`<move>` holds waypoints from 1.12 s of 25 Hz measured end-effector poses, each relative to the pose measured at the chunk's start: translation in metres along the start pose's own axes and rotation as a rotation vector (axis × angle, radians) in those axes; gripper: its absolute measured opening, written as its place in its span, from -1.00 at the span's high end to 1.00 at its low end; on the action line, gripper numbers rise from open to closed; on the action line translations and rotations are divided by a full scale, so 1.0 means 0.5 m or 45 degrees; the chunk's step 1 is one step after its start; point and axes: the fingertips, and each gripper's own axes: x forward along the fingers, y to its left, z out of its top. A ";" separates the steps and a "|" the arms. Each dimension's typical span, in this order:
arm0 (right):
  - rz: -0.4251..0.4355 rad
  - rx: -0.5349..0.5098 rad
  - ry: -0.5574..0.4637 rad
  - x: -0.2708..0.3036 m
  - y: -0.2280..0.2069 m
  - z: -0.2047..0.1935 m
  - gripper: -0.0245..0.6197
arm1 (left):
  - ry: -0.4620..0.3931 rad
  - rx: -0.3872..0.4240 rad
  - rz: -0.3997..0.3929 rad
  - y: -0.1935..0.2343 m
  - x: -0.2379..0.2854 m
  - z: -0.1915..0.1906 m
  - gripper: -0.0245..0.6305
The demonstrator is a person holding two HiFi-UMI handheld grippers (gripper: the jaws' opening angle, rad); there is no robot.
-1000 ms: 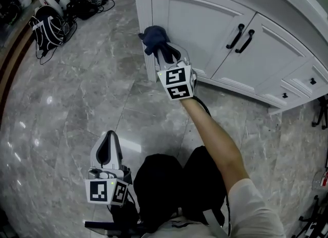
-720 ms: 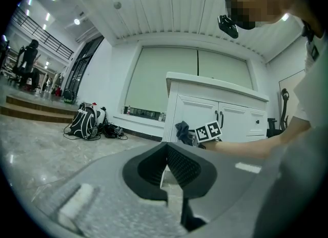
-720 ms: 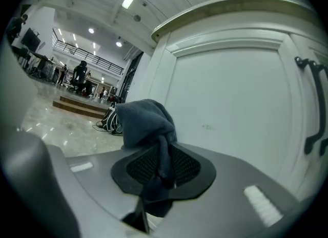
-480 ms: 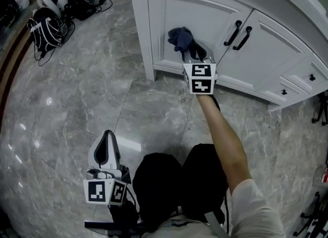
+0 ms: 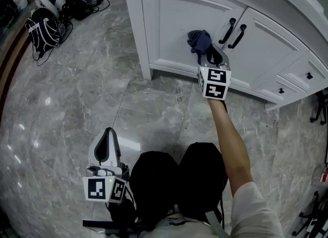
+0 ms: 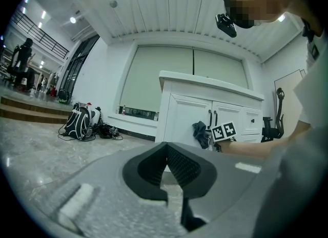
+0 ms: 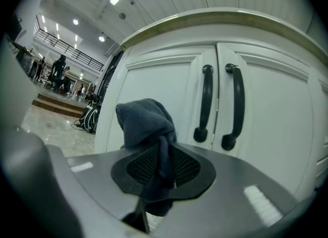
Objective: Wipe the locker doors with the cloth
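A dark blue cloth is bunched against the white left locker door, just left of the two black handles. My right gripper is shut on the cloth, which sticks out past the fingertips. In the right gripper view the cloth hangs between the pads of my right gripper, with the handles close on the right. The right locker door is closed. My left gripper is held low over the floor, far from the lockers, shut and holding nothing. Its tips meet in the left gripper view.
Backpacks and cables lie on the marble floor at the far left. The person's dark-trousered knees are below the right arm. Small drawers with black knobs stand right of the doors. An office chair stands beyond the lockers.
My right gripper has carried the cloth rightward across the left door, from its left edge to near the handles. The left gripper has stayed where it was.
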 end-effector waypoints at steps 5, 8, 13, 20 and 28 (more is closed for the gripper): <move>0.013 0.003 -0.043 -0.031 0.000 0.006 0.70 | -0.003 -0.009 0.010 0.001 0.000 -0.003 0.92; 0.153 -0.033 -0.102 -0.055 0.070 0.031 0.70 | -0.006 -0.019 0.007 0.003 0.004 -0.005 0.92; 0.398 -0.081 -0.134 -0.048 0.254 0.042 0.70 | -0.005 -0.026 0.010 0.009 0.002 -0.010 0.92; 0.475 -0.056 -0.037 0.059 0.380 -0.002 0.70 | 0.006 -0.014 0.050 0.037 -0.018 -0.007 0.92; 0.377 -0.005 0.077 0.127 0.335 -0.052 0.70 | 0.008 0.001 0.081 0.057 -0.030 -0.002 0.92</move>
